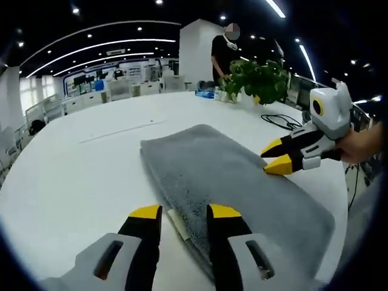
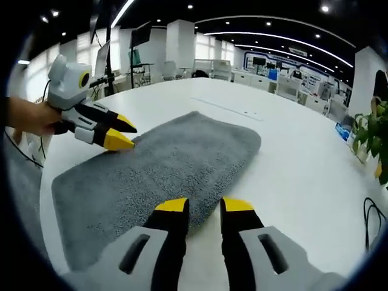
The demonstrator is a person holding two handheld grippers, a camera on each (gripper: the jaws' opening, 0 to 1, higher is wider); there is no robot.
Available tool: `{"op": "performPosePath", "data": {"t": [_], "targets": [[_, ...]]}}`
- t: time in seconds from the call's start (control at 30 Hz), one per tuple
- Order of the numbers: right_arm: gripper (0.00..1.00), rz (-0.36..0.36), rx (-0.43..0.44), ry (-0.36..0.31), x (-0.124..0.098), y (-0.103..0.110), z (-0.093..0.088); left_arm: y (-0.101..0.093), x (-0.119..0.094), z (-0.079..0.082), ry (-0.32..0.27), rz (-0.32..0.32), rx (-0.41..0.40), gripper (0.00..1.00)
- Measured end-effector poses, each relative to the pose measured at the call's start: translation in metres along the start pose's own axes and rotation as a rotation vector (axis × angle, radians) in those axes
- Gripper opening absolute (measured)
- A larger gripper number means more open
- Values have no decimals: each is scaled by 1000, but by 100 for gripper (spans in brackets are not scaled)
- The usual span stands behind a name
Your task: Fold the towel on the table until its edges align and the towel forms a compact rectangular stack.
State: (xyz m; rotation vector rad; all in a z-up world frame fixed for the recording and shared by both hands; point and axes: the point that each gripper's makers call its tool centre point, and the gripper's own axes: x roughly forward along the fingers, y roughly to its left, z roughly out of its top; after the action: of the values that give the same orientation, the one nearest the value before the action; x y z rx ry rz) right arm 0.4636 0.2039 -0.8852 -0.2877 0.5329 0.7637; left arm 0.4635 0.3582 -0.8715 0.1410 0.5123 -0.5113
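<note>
We find no readable text, label, brand, number or sign in either view. The small pale tag at the towel edge is too blurred for us to read, and the screens far back in the room are too small to make out.

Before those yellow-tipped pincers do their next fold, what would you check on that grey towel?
1. Grey fluffy towel lying flat on the white table: ok.
2. Left gripper open at the towel's near edge: ok.
3. Right gripper open at its own edge: ok.
4. Cloth between either pair of jaws: not ok, nothing gripped yet.
5. Black cable away from the towel: ok.
6. Towel edges aligned underneath: cannot tell.
</note>
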Motion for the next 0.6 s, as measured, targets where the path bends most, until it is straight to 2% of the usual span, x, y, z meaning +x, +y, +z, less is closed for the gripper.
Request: {"op": "performPosePath", "data": {"t": [0.1, 0.13, 0.2, 0.43, 0.6], "targets": [[27, 35, -14, -18, -8, 7, 7, -4, -9, 8, 0, -21, 55, 38], [29, 66, -12, -19, -10, 13, 8, -9, -12, 8, 11, -46, 78, 40], [33, 100, -30, -17, -15, 21, 9, -25, -17, 1, 60, -127, 84, 44], [38, 175, -106, -20, -29, 41, 10, -57, -33, -14, 115, -206, 186, 51], [38, 237, -184, 5, -42, 60, 2, -81, -49, -28, 172, -272, 331, 53]]}}
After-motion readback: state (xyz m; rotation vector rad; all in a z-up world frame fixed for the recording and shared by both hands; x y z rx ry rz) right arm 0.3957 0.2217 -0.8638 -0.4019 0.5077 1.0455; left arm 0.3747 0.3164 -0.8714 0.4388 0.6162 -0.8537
